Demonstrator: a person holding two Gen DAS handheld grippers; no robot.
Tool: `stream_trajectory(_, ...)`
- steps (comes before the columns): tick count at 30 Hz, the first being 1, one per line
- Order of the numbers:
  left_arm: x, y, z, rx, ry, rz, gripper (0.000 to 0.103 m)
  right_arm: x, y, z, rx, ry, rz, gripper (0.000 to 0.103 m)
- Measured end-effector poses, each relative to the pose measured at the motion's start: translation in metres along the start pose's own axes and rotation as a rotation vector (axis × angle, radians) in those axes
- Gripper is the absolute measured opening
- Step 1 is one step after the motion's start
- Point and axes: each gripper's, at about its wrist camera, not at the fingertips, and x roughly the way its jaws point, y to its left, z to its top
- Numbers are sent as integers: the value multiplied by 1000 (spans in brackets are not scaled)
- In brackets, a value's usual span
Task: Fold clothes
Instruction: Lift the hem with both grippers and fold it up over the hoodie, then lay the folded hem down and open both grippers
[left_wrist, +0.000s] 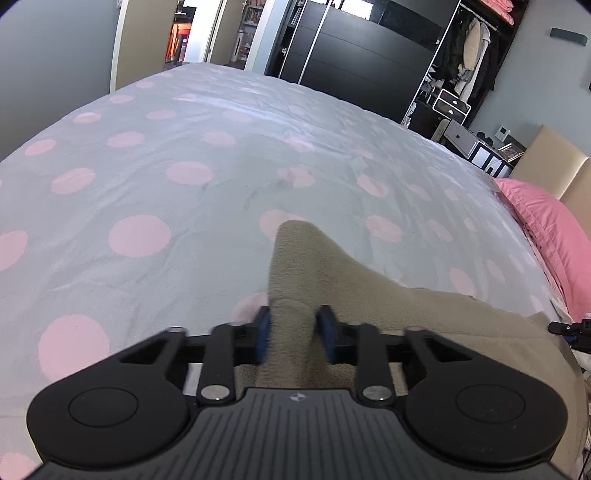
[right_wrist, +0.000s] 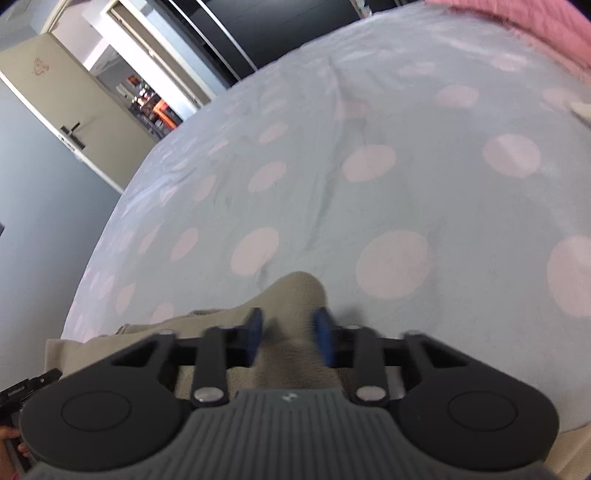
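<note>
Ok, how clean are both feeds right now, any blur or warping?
Left wrist view: left gripper fingers smeared by motion blur around the beige garment; bedspread bulges from fisheye. Right wrist view: right gripper fingers also blurred, whole frame softer, horizon tilted.

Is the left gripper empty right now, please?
No, the left gripper has a bunched fold of the beige garment pinched between its blue pads above the dotted bedspread.

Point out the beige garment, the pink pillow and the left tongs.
beige garment (left_wrist: 295, 251): left wrist view, on the raised corner ahead of the pads.
pink pillow (left_wrist: 546, 218): left wrist view, on its top surface at the bed's right edge.
left tongs (left_wrist: 295, 332): left wrist view, midway between the blue pads.
</note>
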Motion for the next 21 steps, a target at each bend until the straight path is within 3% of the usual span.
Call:
stream_trajectory(3, -10, -10, 6, 9, -57, -16, 13, -34, 15, 4, -74, -133, 5, 14)
stream_trajectory(6, -15, -23, 12, 43, -102, -11, 13, -53, 31, 11, -132, -208, -29, 13)
stream_trajectory(11, 15, -30, 10, 87, -1, 88, 13, -32, 34, 6, -180, -164, -110, 13)
stream_trajectory(14, 28, -24, 6, 70, 45, 107, 18, -13, 28, -2, -175, -126, -151, 15)
stream_trajectory(18, 13, -20, 7, 93, 43, 120, 25, -19, 22, -5, -161, -123, -199, 21)
stream_trajectory(20, -2, -14, 7, 88, 42, 123, 30, -33, 19, -6, -173, -137, -239, 33)
stream_trajectory(21, -12, -11, 5, 78, 37, 120, 31, -43, 16, -6, -166, -140, -235, 34)
